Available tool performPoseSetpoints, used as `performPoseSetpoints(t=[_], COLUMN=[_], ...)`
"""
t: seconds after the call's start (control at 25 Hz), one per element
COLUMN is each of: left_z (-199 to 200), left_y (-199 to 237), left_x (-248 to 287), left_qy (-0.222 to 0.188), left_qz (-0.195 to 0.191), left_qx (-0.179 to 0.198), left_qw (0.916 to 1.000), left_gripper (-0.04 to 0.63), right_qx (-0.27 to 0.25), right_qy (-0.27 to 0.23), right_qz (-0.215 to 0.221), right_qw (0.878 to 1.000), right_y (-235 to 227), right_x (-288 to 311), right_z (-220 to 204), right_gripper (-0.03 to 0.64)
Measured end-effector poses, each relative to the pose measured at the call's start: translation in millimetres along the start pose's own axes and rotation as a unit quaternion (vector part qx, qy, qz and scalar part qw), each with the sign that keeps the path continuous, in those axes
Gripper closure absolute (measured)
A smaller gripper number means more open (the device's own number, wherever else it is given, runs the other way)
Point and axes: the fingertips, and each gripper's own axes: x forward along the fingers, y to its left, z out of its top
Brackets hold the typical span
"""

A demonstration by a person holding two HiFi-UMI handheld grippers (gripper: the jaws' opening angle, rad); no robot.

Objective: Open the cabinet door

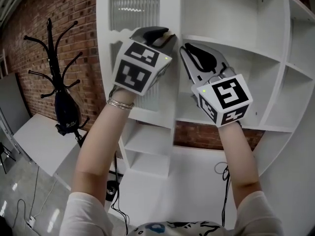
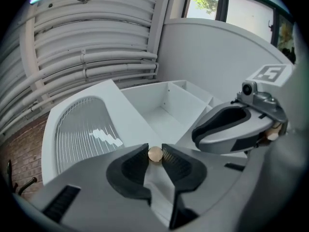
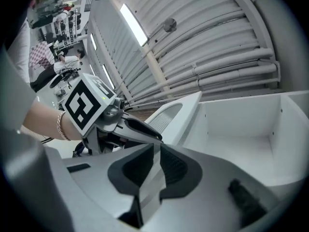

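The white cabinet (image 1: 275,58) has a door with a ribbed glass panel (image 1: 134,6) at its upper left. A small round tan knob (image 2: 155,154) sits on the door's right edge. My left gripper (image 2: 155,156) is shut on the knob, one pad on each side, and its tips (image 1: 167,35) meet the door edge in the head view. Just to the right, my right gripper (image 1: 186,47) points at the same edge. Its jaws (image 3: 157,146) are together with nothing between them. The door panel (image 2: 82,129) stands left of an open compartment (image 2: 166,110).
Open white shelves (image 1: 236,48) fill the cabinet's right side, with lower cubbies (image 1: 147,146) under the door. A black coat stand (image 1: 61,82) stands against the brick wall (image 1: 44,28) on the left. Below it is a white surface (image 1: 39,146), and cables (image 1: 29,215) lie on the floor.
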Motion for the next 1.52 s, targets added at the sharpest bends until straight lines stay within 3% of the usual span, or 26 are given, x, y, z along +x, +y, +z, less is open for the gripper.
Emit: performPoseSetpoints(t=[0.52,0.84,1.0,1.24,1.52], left_z=[22.8,22.5,28.7,36.6,40.1], left_y=[4.2,10.5,17.0,24.3,28.4], left_x=[-49.2,-79.8,-96.1,-119.1,-133.2], left_qy=[-0.023,-0.024,-0.035,-0.036,-0.042], left_qz=[-0.042,-0.065,-0.063,-0.039,-0.053], left_qx=[-0.015,-0.026,-0.032,-0.007,-0.039], left_qw=[0.9987,0.9973,0.9969,0.9986,0.997], left_gripper=[0.502,0.502,0.502,0.506,0.508], right_qx=[-0.005,0.007,0.015,0.025,0.032], right_qy=[-0.026,-0.027,-0.025,-0.043,-0.075], right_qz=[0.013,0.015,0.022,0.036,0.057], right_qw=[1.0,1.0,0.999,0.998,0.995], right_y=[20.1,40.5,46.5,57.1,69.6], right_x=[-8.5,-17.3,-16.5,-9.0,-6.9], right_z=[24.0,18.1,16.7,30.0,49.2], right_gripper=[0.586,0.586,0.586,0.586,0.586])
